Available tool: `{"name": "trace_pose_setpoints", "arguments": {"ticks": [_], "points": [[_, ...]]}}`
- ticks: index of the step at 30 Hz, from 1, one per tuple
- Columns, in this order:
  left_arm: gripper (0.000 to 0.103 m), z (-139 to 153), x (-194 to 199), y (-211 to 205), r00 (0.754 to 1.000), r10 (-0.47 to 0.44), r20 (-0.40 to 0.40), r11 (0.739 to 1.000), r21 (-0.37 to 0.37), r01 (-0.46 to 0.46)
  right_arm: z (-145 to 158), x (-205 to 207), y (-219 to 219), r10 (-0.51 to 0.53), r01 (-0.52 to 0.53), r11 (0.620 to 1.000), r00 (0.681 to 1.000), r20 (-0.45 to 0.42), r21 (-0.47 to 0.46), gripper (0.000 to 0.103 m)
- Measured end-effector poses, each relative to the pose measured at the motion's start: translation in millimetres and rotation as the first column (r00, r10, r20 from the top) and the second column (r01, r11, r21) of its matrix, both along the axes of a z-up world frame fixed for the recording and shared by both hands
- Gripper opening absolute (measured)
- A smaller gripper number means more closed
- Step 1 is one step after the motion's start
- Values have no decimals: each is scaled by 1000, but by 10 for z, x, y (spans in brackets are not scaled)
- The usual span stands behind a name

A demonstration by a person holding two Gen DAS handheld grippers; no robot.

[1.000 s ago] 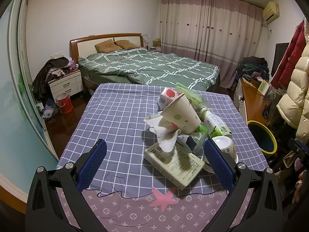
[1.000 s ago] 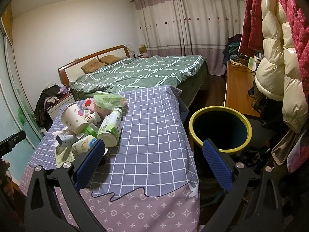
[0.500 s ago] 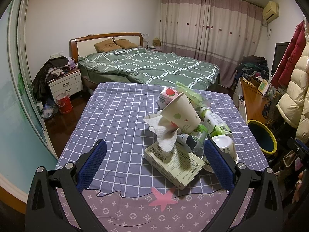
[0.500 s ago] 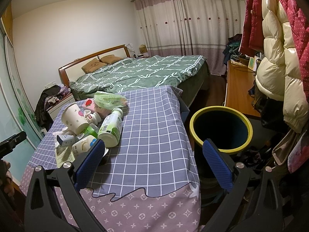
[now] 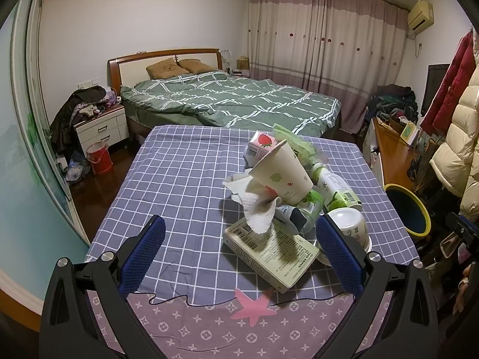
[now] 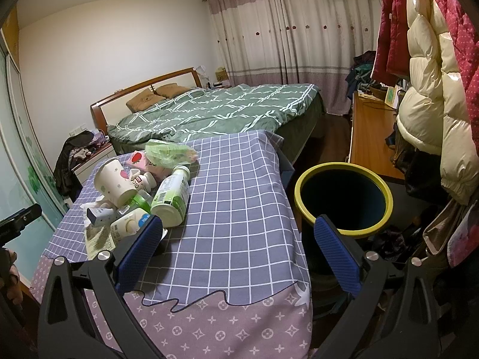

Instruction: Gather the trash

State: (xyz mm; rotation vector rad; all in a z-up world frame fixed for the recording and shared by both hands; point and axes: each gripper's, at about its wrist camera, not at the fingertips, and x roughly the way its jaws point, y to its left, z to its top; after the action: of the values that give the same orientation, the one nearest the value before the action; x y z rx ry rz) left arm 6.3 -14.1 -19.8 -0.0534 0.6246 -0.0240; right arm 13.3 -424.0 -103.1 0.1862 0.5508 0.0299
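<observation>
Left gripper (image 5: 239, 249): jaws spread, empty, low centre | right gripper (image 6: 238, 249): jaws spread, empty | flat cream cardboard box (image 5: 271, 251): nearest trash, just ahead between left jaws, long axis running lower right | heap on checked purple tablecloth (image 5: 179, 185) | yellow-rimmed dark round bin (image 6: 343, 199): right, beside table | left nearer.

Left gripper (image 5: 239, 248): black angular plastic frame, two long fingers (image 5: 143, 252) faced with blue textured pads, silver round screws at the joints. Right gripper (image 6: 238, 249): same black frame, blue pads, silver screws.
</observation>
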Motion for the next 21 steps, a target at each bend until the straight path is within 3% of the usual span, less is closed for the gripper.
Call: {"name": "trace_pose_setpoints", "arguments": {"ticks": [10,21], "points": [[99,-97,217,13,1000,2,-27,1000,1,-2,-86,111,-35,5,-5,1000,999,-32,14,97],[99,-77,807,194,1000,1,5,999,-51,-1,38,661,126,65,-66,997,998,-21,-31,97]]}}
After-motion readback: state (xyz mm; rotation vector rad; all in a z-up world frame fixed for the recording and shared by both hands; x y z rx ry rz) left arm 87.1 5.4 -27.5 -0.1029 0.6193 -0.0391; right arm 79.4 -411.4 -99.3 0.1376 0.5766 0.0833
